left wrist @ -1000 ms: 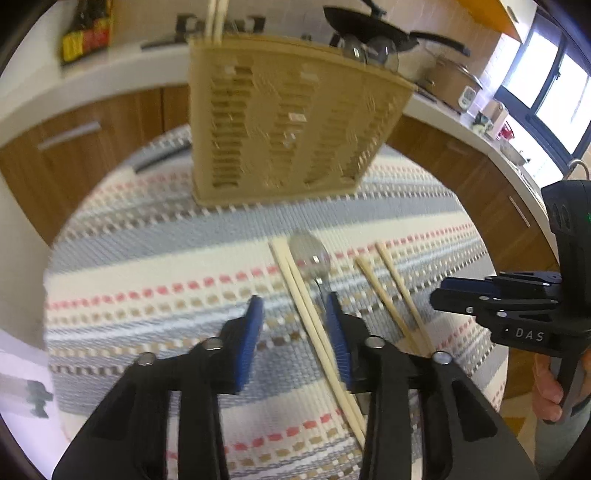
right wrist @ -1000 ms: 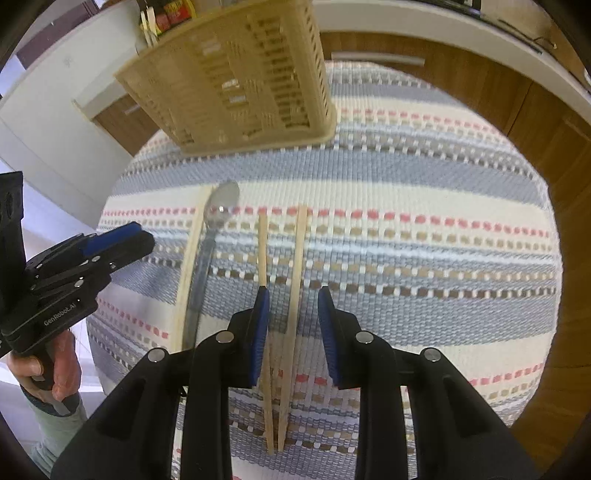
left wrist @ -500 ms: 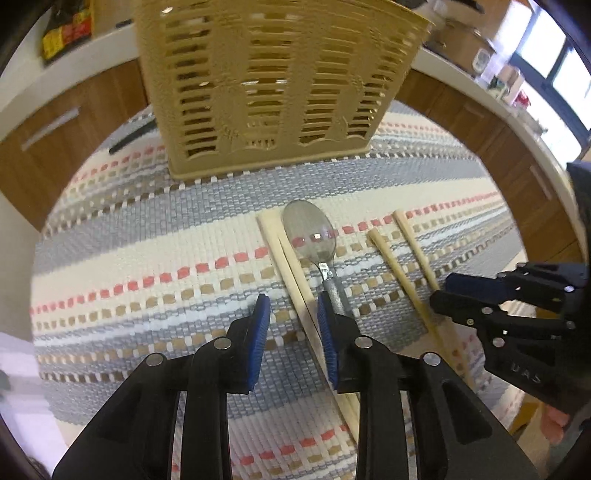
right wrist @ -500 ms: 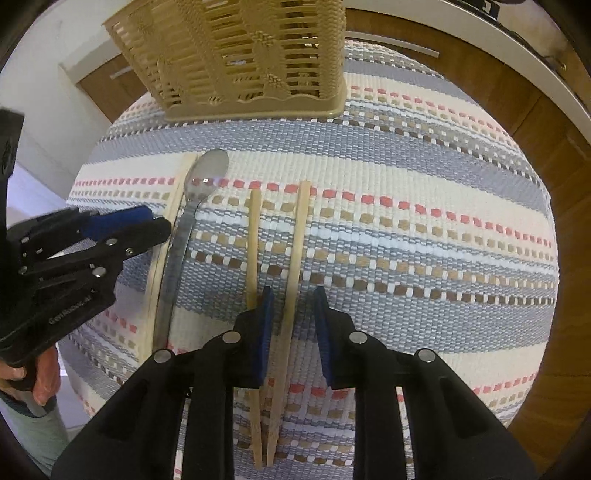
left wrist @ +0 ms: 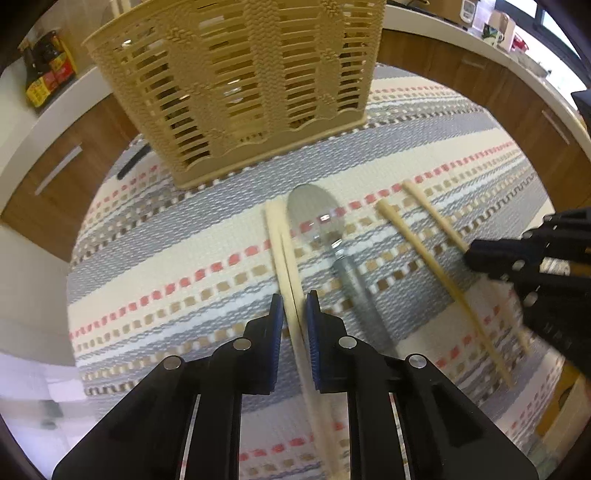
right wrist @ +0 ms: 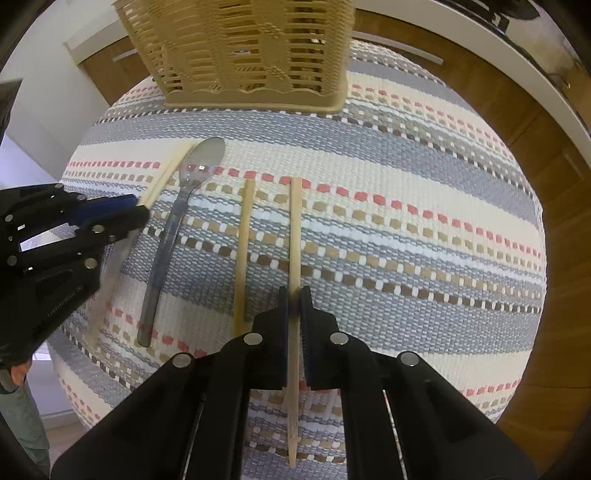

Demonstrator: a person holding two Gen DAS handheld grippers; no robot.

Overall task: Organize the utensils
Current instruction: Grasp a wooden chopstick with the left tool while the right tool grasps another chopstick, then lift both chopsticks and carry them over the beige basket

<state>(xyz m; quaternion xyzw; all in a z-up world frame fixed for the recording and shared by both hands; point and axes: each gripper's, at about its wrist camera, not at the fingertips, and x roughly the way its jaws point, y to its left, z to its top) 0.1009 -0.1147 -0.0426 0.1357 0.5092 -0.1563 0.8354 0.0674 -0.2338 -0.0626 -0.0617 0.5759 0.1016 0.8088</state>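
Observation:
A tan slotted utensil basket (left wrist: 236,85) stands at the far side of a striped woven mat (left wrist: 177,258). In front of it lie a pale chopstick pair (left wrist: 280,243), a metal spoon (left wrist: 325,229) and two darker wooden chopsticks (left wrist: 417,243). My left gripper (left wrist: 294,308) is shut on the pale chopstick pair, low at the mat. My right gripper (right wrist: 294,299) is shut on the right wooden chopstick (right wrist: 295,236); the other wooden chopstick (right wrist: 245,236) lies just left of it. The spoon (right wrist: 184,199) and basket (right wrist: 240,48) also show in the right wrist view.
A white counter with wooden cabinet fronts (left wrist: 55,173) curves behind the mat. Sauce bottles (left wrist: 46,72) stand on it at far left, mugs and jars (left wrist: 495,26) at far right. A dark thin object (left wrist: 131,166) lies on the mat left of the basket.
Both grippers moved forward and down and closed: the left around the pale chopstick pair, the right around the right wooden chopstick. The basket looms closer.

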